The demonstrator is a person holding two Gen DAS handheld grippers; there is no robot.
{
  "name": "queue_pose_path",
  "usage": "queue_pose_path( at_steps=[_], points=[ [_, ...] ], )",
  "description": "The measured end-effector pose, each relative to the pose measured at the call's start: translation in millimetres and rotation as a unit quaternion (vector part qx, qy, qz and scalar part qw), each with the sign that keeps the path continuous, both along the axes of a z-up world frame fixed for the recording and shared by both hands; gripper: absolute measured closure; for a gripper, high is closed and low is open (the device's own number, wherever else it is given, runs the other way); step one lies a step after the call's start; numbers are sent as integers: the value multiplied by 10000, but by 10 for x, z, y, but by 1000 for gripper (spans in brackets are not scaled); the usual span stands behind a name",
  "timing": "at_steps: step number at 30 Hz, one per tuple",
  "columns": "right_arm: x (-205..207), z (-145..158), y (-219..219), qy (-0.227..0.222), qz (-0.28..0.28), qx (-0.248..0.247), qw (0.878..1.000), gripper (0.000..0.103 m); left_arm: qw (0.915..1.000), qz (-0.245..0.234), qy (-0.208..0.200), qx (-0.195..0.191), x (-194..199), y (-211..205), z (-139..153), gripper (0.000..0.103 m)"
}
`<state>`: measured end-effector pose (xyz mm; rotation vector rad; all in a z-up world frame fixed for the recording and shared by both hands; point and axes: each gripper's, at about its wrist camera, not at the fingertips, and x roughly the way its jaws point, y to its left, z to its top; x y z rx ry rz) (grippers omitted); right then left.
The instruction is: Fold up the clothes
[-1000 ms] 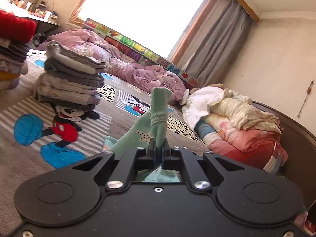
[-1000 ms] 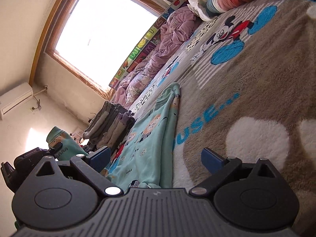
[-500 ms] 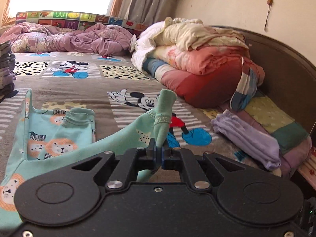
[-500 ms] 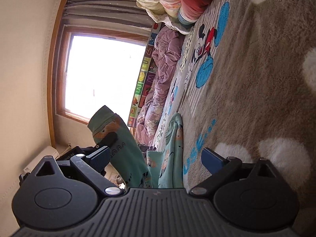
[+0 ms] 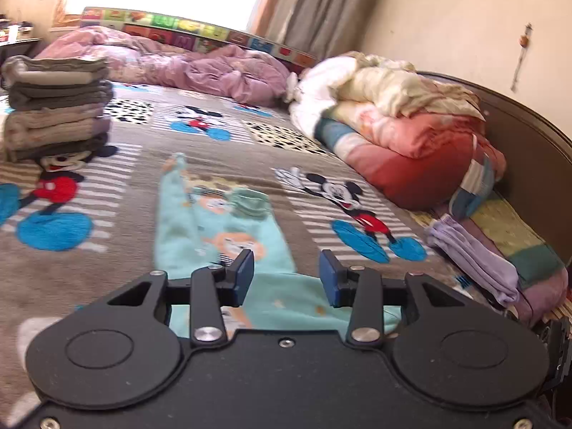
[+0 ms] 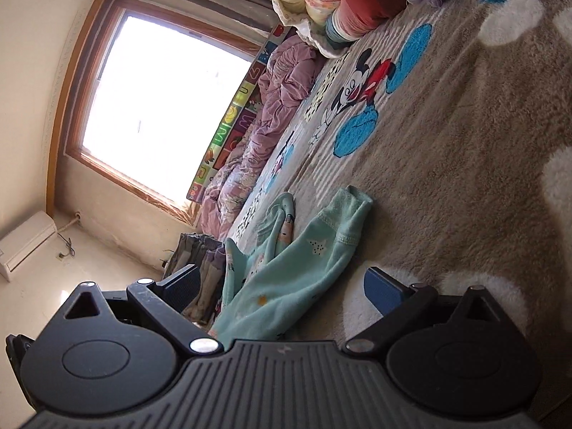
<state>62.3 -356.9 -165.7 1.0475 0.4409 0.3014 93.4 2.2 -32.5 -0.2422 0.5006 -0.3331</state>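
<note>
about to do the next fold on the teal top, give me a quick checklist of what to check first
1. Left gripper free: ok, jaws apart, nothing between them.
2. Right gripper free: ok, jaws wide open, nothing held.
3. Teal top resting on the blanket: ok, it lies there, gripped by neither tool.
4. Sleeve laid flat: not ok, it lies crooked and rumpled beside the body.
5. Room around the top: ok, the stack of folded clothes and the purple garment sit apart from it.
6. Hem edges lined up: cannot tell, the near end is hidden behind the grippers.
</note>
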Motion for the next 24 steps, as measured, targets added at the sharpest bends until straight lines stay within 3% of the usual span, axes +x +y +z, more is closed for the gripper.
queue_pose_path(
  at_steps=[2,4,6,8,10,12,14,16,19,20,21,23,24],
  points=[
    [1,3,81,86,181,4,9998,6,9997,226,-34,100,-116,305,5,64],
    [36,-9,165,123,300,-51,9995,6,9995,209,-28,217,-224,466,-37,56],
    [77,11,262,141,256,-281,9992,6,9996,47,-50,276,-313,512,-102,46],
    [138,28,345,136,186,-422,9988,5,9990,-188,-106,382,-390,478,-174,46],
    [185,40,411,144,117,-554,9983,4,9936,-414,-280,1014,-443,270,-256,46],
    [223,42,459,152,37,-672,9976,3,9830,-553,-469,1688,-482,52,-380,46],
    [244,19,465,145,-85,-751,9970,4,9680,-658,-657,2332,-515,-161,-518,46],
    [265,-3,470,138,-208,-829,9962,8,9431,-686,-922,3120,-554,-356,-667,49],
    [296,-36,478,128,-392,-946,9947,30,9073,-606,-1249,3968,-582,-505,-838,76],
    [306,-48,481,124,-453,-985,9940,42,8970,-585,-1327,4175,-587,-526,-880,90],
    [311,-51,476,99,-488,-985,9939,59,8890,-574,-1389,4326,-592,-518,-905,94],
    [309,-37,446,-7,-492,-890,9948,82,8700,-585,-1495,4662,-606,-509,-961,96],
    [308,-30,431,-59,-494,-842,9952,87,8585,-653,-1488,4864,-615,-516,-1003,96]
  ],
)
